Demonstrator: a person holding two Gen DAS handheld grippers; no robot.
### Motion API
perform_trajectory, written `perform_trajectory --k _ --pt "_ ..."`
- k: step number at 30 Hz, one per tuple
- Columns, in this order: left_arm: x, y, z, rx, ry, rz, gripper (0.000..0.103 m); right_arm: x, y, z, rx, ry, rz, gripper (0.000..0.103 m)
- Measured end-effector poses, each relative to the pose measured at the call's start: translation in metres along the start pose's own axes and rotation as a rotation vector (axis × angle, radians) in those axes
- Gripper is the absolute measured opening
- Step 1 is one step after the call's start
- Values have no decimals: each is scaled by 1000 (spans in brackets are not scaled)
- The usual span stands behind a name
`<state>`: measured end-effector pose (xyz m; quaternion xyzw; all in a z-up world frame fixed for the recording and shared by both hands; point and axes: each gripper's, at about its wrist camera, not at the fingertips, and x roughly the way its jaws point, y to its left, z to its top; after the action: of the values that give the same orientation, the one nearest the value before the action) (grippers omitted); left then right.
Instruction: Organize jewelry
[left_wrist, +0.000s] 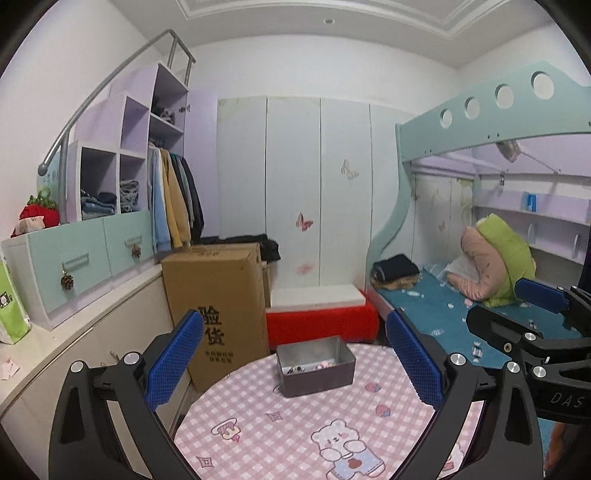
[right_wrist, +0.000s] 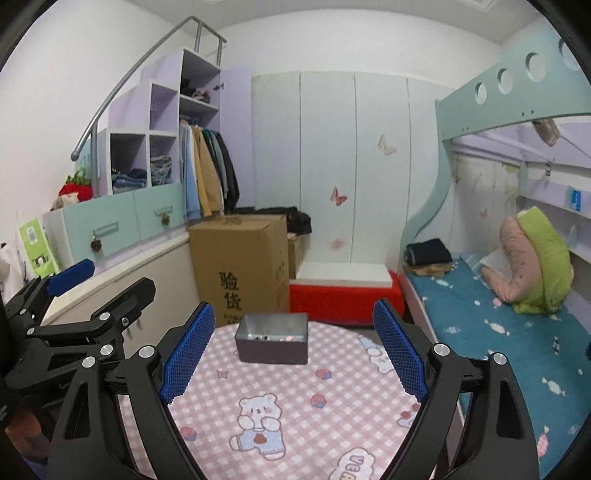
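A small grey metal box (left_wrist: 316, 373) stands at the far side of a round table with a pink checked cloth (left_wrist: 295, 432). Small jewelry pieces (left_wrist: 295, 369) lie on its floor, dark and pink bits. My left gripper (left_wrist: 295, 358) hovers open over the near part of the table, the box between and beyond its blue pads. In the right wrist view the same box (right_wrist: 272, 345) holds the jewelry pieces (right_wrist: 264, 337). My right gripper (right_wrist: 295, 350) is open too, empty, short of the box. Each gripper shows at the edge of the other's view.
A tall cardboard box (left_wrist: 218, 306) stands left of the table, a red and white bench (left_wrist: 321, 314) behind it. A bunk bed with a blue mattress (right_wrist: 498, 332) and pillows is on the right. Drawers and shelves with clothes (left_wrist: 110, 206) line the left wall.
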<state>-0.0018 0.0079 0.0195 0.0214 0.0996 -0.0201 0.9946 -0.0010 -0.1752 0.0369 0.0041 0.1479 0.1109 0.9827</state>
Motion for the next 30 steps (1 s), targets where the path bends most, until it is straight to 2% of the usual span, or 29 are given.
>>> perform_trajectory --k 5,11,30 --pt "-8 -4 3 5 -41 -4 96 -12 0 1 -8 -38 -24 86" --pt "-11 -9 2 13 -59 6 96 -16 -1 -1 7 -43 -31 89" --pt "-5 -11 -3 12 -44 -1 96 -13 -2 -4 10 -37 -34 89"
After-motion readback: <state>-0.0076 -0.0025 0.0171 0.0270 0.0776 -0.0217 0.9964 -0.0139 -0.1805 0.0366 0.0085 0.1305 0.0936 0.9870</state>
